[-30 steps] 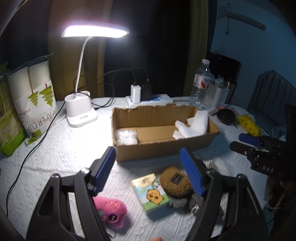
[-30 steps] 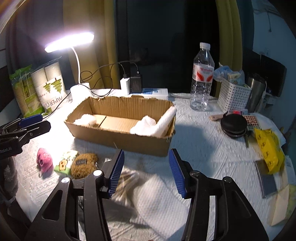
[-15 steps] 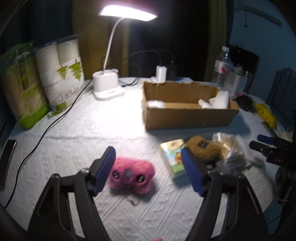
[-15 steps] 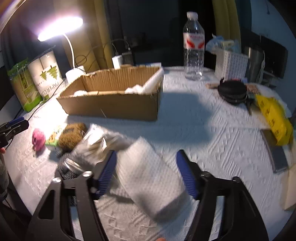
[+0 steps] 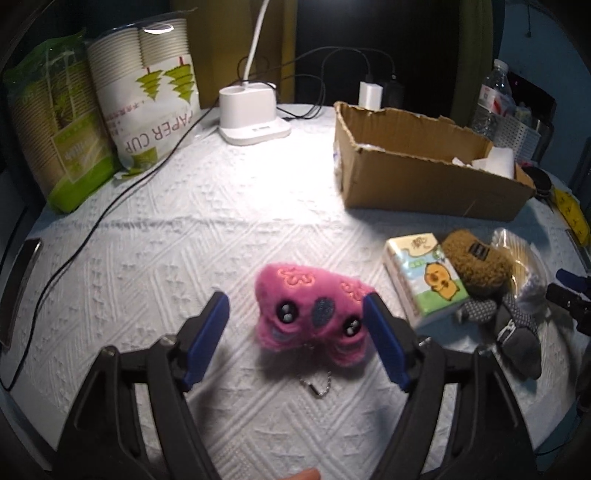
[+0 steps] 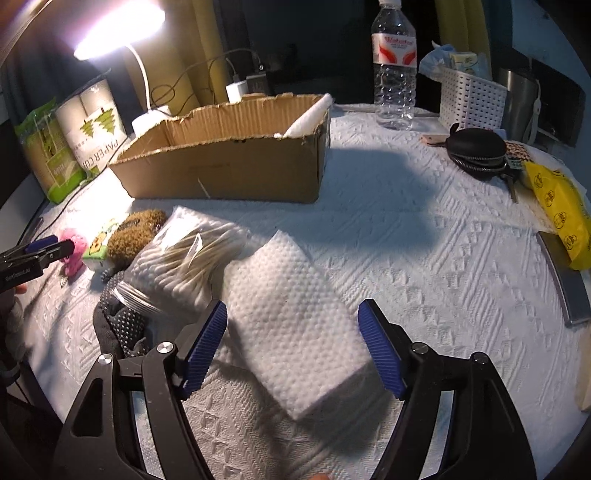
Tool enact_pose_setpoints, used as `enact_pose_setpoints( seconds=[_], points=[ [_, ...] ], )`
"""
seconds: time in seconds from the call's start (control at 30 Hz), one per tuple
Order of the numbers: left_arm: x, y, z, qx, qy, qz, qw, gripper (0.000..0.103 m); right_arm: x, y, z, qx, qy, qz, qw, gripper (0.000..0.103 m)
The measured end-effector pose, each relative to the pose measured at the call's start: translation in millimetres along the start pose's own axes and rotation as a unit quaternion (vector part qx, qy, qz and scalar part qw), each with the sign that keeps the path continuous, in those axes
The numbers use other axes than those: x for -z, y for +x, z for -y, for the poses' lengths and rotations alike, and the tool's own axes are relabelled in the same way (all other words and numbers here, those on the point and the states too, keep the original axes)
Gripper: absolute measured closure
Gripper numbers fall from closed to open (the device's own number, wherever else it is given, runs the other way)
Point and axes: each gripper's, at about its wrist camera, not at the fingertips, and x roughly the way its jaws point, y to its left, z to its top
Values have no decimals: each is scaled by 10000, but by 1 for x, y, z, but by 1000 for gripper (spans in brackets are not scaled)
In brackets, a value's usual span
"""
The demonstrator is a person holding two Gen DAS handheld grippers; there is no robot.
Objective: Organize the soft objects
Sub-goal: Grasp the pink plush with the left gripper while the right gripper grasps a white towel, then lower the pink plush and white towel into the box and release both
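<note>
White patterned tablecloth (image 5: 229,206) covers the table, lit by a desk lamp (image 6: 118,33). Left gripper (image 5: 295,332) has its fingers apart around the pink plush toy (image 5: 310,314), its right pad almost touching it. Right gripper (image 6: 291,343) is also spread, over the white folded towel (image 6: 291,325). I judge both are at the grasp step; next they should close gently, then carry the items to the cardboard box (image 6: 229,173).

My left camera looks low along its tool (image 5: 295,332) at the pink toy (image 5: 314,314), close up. My right camera faces the towel stack (image 6: 291,321), just as near. Both share the box (image 5: 424,173) (image 6: 229,162) and the table (image 5: 184,240) (image 6: 424,240).
</note>
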Motion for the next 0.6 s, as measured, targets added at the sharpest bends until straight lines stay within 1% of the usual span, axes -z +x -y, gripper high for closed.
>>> enact_pose_setpoints(
  seconds=[0.07,0.17,0.23,0.27,0.3,0.37,0.4,0.43,0.47,0.5,0.53,0.6],
  points=[
    [0,6,2,73,4,-79,9999,16,0,3,-1,26,-7,-56,10000,26],
    [1,16,2,131,-17,-247,9996,15,-1,5,-6,159,-97,-91,9998,27],
    [1,19,4,174,-4,-295,9994,15,-1,6,-8,267,-148,-86,9995,39],
    [1,20,4,221,11,-301,9993,15,-1,6,-9,365,-175,-63,9992,49],
    [1,19,4,254,12,-289,9993,15,-1,5,-9,345,-183,-46,9992,57],
    [1,18,3,353,7,-253,9991,16,-1,6,-10,324,-226,-51,9992,62],
    [1,18,3,408,12,-244,9989,19,-1,5,-10,317,-231,-42,9992,71],
    [1,17,3,454,28,-222,9987,24,-1,5,-10,320,-236,-43,9992,73],
    [1,17,3,462,49,-222,9987,33,-1,5,-10,307,-228,-44,9993,77],
    [2,16,4,465,82,-212,9987,33,-1,4,-10,299,-203,-38,9993,85],
    [2,15,4,519,96,-184,9984,34,-1,2,-10,296,-183,-22,9994,88],
    [2,13,5,644,140,-141,9977,39,-1,-1,-11,275,-161,1,9995,89]
  ],
)
